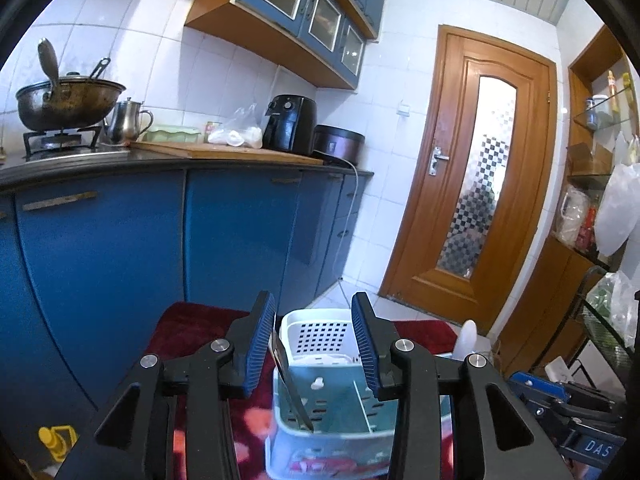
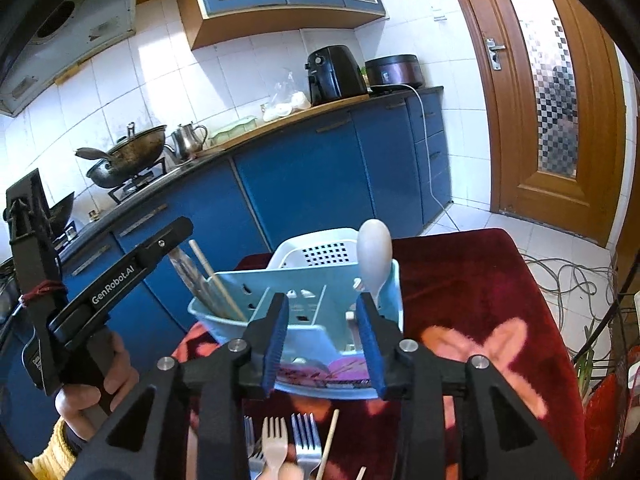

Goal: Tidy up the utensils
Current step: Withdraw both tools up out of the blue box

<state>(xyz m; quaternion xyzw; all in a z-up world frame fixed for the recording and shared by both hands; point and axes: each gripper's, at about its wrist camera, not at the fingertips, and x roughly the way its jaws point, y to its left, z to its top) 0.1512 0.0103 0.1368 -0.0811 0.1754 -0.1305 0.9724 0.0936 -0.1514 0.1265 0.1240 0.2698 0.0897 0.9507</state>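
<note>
A light blue utensil holder [image 1: 332, 424] [image 2: 304, 312] with several compartments stands on a red blanket. My left gripper [image 1: 314, 344] is open just above its left compartment; a dark knife [image 1: 290, 384] leans there, blade down, beside the left finger, not gripped. My right gripper [image 2: 324, 340] is open and empty in front of the holder. In the right wrist view a knife and a wooden chopstick [image 2: 218, 280] stand in the left compartment, and a white spoon [image 2: 374, 256] stands in the right one. Forks [image 2: 288, 440] and a chopstick [image 2: 330, 440] lie on the blanket below.
The red flowered blanket [image 2: 480, 300] covers the work surface. Blue cabinets [image 1: 120, 248] stand behind, with a wok [image 1: 68, 100], kettle [image 1: 126, 122], air fryer [image 1: 290, 124] and rice cooker [image 1: 338, 142] on the counter. A wooden door [image 1: 468, 176] is at right. Cables [image 2: 568, 276] lie on the floor.
</note>
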